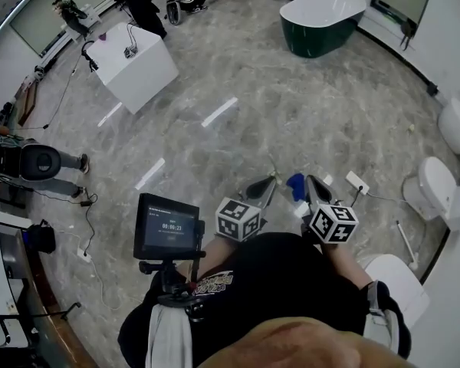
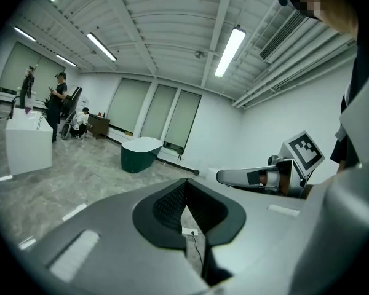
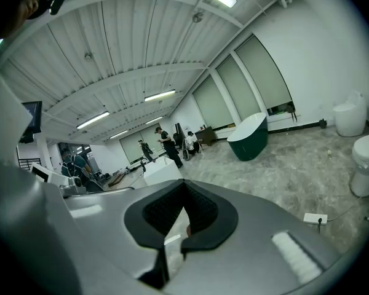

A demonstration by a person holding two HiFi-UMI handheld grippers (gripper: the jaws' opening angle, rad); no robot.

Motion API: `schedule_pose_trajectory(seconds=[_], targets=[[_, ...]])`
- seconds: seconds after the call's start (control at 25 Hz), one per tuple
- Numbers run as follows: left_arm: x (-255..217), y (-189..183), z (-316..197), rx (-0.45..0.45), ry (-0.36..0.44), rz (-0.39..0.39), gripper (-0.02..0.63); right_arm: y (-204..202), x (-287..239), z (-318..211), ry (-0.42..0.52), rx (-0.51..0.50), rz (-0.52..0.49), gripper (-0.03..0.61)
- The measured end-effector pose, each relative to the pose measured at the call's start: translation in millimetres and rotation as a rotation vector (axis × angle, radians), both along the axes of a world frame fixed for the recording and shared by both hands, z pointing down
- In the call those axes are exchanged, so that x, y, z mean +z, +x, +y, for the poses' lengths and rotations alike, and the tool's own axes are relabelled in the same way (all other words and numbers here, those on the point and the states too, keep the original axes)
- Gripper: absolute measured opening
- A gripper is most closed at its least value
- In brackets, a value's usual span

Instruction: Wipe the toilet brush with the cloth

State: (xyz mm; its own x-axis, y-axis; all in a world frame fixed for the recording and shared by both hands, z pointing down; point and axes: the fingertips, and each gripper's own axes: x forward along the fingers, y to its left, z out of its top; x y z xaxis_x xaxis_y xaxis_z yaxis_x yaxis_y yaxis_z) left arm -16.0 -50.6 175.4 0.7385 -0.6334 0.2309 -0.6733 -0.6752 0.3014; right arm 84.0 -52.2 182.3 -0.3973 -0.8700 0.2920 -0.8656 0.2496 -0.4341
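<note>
In the head view both grippers are held close in front of the person's body and point out over the marble floor. My left gripper (image 1: 270, 181) has its jaws together with nothing between them; its own view shows the pads (image 2: 172, 204) meeting. My right gripper (image 1: 310, 181) is also shut and empty, with its pads (image 3: 197, 211) closed. A small blue thing (image 1: 295, 184), perhaps the cloth, shows between the two grippers; I cannot tell whether it lies on the floor. A thin white rod (image 1: 402, 241) lies beside a toilet; no brush head is visible.
Toilets stand at the right (image 1: 437, 190), far right (image 1: 458, 125) and near the person's foot (image 1: 395, 286). A power strip (image 1: 357, 182) lies on the floor ahead. A dark green bathtub (image 1: 322, 10) and a white block (image 1: 134, 64) stand farther off, with people behind. A small monitor (image 1: 167, 227) is mounted at the person's left.
</note>
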Motion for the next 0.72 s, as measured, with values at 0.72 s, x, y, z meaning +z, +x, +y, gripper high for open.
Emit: schedule_pose_trajectory(seconds=[0.72], targets=[[8.2, 4.2, 4.4, 0.024, -0.01, -0.004, 0.011, 0.3, 3.1, 6.9, 0.003, -0.002, 0.036, 0.002]])
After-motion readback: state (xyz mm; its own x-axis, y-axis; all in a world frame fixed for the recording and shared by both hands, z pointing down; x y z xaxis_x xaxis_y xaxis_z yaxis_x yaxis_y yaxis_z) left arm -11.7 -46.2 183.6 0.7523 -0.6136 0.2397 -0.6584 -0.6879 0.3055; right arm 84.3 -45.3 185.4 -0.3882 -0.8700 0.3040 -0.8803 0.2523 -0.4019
